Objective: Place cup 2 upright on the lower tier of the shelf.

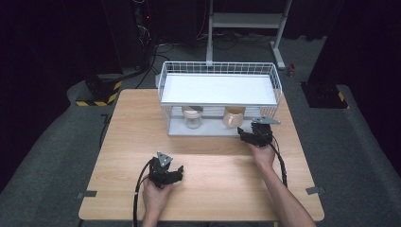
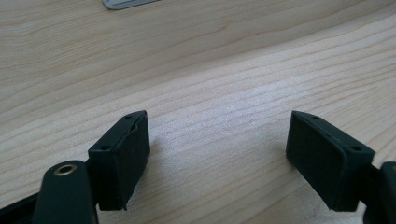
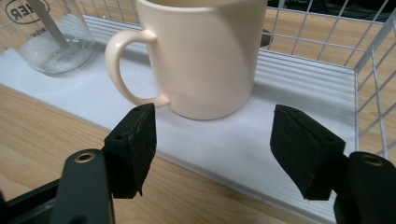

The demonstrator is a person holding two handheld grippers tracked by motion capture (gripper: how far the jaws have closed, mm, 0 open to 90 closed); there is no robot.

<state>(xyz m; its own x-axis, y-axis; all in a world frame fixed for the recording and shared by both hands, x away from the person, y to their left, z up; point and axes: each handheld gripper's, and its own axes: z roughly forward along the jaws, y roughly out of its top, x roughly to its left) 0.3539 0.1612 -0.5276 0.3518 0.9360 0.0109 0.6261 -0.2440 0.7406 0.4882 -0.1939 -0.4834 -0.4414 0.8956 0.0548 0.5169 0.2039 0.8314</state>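
Observation:
A cream mug (image 3: 205, 56) stands upright on the white lower shelf (image 3: 233, 140) of a white wire rack (image 1: 220, 90), its handle to the left in the right gripper view. My right gripper (image 3: 212, 149) is just in front of the mug, jaws apart, pads off it and nothing between them. In the high view the right gripper (image 1: 245, 132) sits at the rack's front right, by the mug (image 1: 232, 118). My left gripper (image 1: 177, 172) rests low over the wooden table (image 1: 213, 165) near the front; its jaws (image 2: 217, 149) stand apart over bare wood.
A clear glass jar (image 3: 46, 37) with a printed label stands on the same shelf left of the mug, seen under the rack's white top as the jar (image 1: 192, 118). Wire walls close the rack's right side and back. Cables trail from both grippers toward the table's front edge.

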